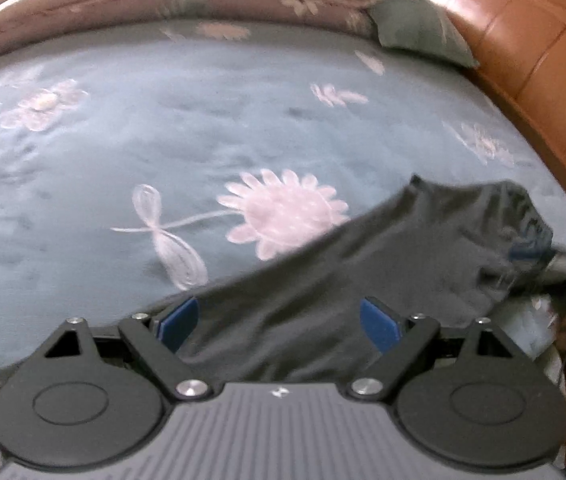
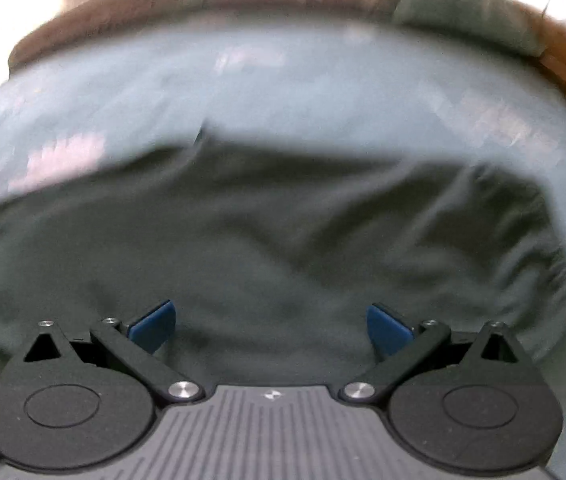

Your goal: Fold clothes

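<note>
A dark grey-green garment (image 1: pixel 383 264) lies spread on the blue flowered bedspread (image 1: pixel 163 140); in the left wrist view it runs from my fingers toward the right, its far end bunched. My left gripper (image 1: pixel 279 320) is open, its blue pads (image 1: pixel 181 322) wide apart above the cloth's near edge. In the right wrist view, which is motion-blurred, the garment (image 2: pixel 283 232) fills the middle of the bed. My right gripper (image 2: pixel 271 326) is open over it, with the cloth lying between and below the pads and not pinched.
A folded pinkish quilt (image 1: pixel 203 0) runs along the far side of the bed. A grey-green pillow (image 1: pixel 419 28) rests against the brown wooden headboard (image 1: pixel 531 64) at the right. Something dark sits at the right edge of the left wrist view.
</note>
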The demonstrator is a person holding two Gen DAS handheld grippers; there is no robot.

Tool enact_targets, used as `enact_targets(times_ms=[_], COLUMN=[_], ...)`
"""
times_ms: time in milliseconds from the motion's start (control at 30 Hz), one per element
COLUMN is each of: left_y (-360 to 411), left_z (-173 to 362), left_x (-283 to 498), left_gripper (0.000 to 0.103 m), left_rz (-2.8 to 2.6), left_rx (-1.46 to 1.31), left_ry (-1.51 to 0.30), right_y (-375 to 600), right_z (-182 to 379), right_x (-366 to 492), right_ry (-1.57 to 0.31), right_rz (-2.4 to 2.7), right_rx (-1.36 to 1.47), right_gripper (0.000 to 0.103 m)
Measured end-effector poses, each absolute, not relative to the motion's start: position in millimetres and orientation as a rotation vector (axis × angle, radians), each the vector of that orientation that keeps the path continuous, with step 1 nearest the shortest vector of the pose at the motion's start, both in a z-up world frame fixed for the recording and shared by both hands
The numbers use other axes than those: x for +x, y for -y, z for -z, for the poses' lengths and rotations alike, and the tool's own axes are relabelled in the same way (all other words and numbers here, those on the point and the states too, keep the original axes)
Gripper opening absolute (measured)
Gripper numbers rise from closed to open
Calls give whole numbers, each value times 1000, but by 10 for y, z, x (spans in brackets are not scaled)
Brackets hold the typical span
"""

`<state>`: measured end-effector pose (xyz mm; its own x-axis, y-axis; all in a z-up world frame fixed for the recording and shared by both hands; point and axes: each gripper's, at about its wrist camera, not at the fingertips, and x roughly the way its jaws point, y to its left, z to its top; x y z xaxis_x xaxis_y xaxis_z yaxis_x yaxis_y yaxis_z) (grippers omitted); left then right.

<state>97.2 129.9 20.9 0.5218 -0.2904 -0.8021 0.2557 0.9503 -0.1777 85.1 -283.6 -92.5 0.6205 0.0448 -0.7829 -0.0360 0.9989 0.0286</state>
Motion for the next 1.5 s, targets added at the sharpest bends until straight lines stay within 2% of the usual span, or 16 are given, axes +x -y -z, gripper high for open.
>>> enact_targets(times_ms=[367, 500, 700, 833, 1000, 1200, 1367, 1500], left_y=[-1626, -1280, -768, -728, -1145, -2036, -2554, -2701], left_z=[-581, -312, 366, 653, 815, 745, 562, 712], left_x=[658, 735, 954, 965, 786, 631, 695, 945], left_gripper=[89, 89, 89, 89, 89, 89, 90, 91], left_rz=[259, 328, 413, 415, 356, 224, 193, 267], left_rx=[-104, -121, -226, -298, -293, -361, -504, -664], left_ry=[-896, -898, -983, -1029, -1061, -1096, -995, -978], right_y=[2740, 2749, 2755, 2750, 2753, 2737, 2727, 2716], right_z=[971, 990, 1003, 1024, 1032, 1041, 1043, 1047], right_x=[910, 903, 895, 861, 847, 845, 851, 844], right_ry=[-990, -968, -947, -921, -906, -903, -902, -896], right_rz=[-21, -14, -12, -11, -12, -7, 4, 16], right_rx=[4, 14, 25, 25, 29, 28, 32, 35], right_gripper=[103, 103, 103, 103, 103, 103, 103, 103])
